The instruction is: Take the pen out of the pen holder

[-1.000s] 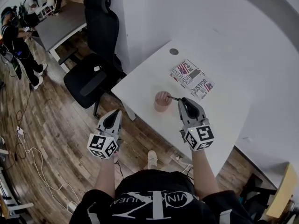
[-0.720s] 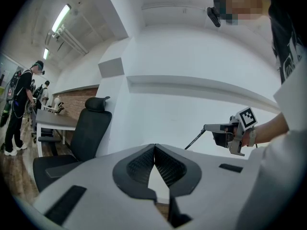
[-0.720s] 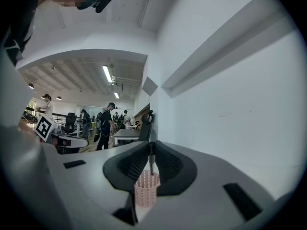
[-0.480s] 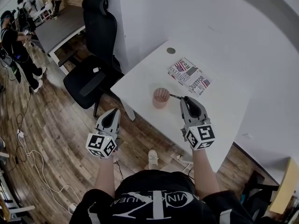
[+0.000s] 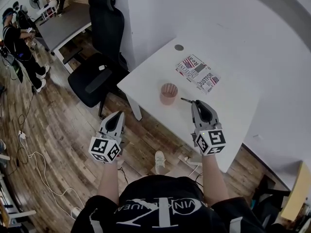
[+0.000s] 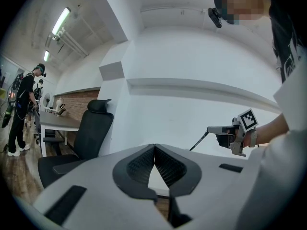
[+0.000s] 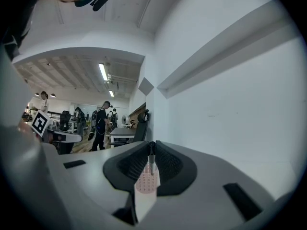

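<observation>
Looking steeply down in the head view, found a white table [image 5: 233,106] with a pink mesh holder [image 5: 168,93] upright on it. Found the right gripper [image 5: 196,103] between 3 and 4 o'clock of the holder, near but apart, jaws pinched together on one end of a thin dark pen [image 5: 187,100]. Saw the pen already clear of the holder, laid along a line from the jaw tips toward the holder between 9 and 10 o'clock, free end sloped a little downward and ended just short of the rim, no contact visible. Confirmed the same in the right gripper view: pen [image 7: 151,158] nipped between the pads, holder [image 7: 146,180] straight ahead beyond it.

Found the left gripper [image 5: 118,116] off the table at 8 o'clock of the holder, well apart, over wood floor [image 5: 58,130], jaws closed tip to tip on nothing. Judged the right hand much the nearer to the holder, and the only one loaded.

Judged the take-out itself done. Probably left only to carry the pen off toward 4 o'clock or lay it on bare table, with the sloped free end kept off the rim so as not to tip the light holder. Noted a printed leaflet [image 5: 198,73] at 2 o'clock of the holder and a black chair [image 5: 97,76] at 9 o'clock, neither in the way.
</observation>
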Motion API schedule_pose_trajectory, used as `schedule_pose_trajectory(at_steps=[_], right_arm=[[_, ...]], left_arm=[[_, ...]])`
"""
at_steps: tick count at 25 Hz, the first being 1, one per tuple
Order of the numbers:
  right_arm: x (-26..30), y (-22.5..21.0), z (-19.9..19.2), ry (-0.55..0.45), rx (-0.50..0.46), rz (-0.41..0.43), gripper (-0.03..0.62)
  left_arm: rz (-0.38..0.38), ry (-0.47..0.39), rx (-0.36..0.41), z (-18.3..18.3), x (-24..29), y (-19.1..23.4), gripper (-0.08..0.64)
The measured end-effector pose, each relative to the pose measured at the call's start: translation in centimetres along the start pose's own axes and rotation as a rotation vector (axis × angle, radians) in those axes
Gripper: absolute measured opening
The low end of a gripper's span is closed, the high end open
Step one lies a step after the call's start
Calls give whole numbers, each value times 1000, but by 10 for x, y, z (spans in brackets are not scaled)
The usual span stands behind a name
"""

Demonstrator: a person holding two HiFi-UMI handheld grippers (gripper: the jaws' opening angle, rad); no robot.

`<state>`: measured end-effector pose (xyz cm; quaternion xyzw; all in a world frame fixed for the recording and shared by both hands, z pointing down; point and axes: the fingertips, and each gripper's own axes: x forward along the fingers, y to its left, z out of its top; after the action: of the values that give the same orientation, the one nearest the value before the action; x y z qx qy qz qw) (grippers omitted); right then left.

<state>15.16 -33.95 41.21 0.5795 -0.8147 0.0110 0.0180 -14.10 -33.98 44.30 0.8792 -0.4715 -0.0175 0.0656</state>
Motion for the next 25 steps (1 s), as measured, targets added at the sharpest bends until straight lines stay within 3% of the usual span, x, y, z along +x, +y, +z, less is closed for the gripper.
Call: schedule_pose_trajectory(at_steps=[25], right_arm=[[-61, 36, -22, 43, 6, 12, 57]], left_arm=[[27, 1, -4, -10, -62, -9, 15]])
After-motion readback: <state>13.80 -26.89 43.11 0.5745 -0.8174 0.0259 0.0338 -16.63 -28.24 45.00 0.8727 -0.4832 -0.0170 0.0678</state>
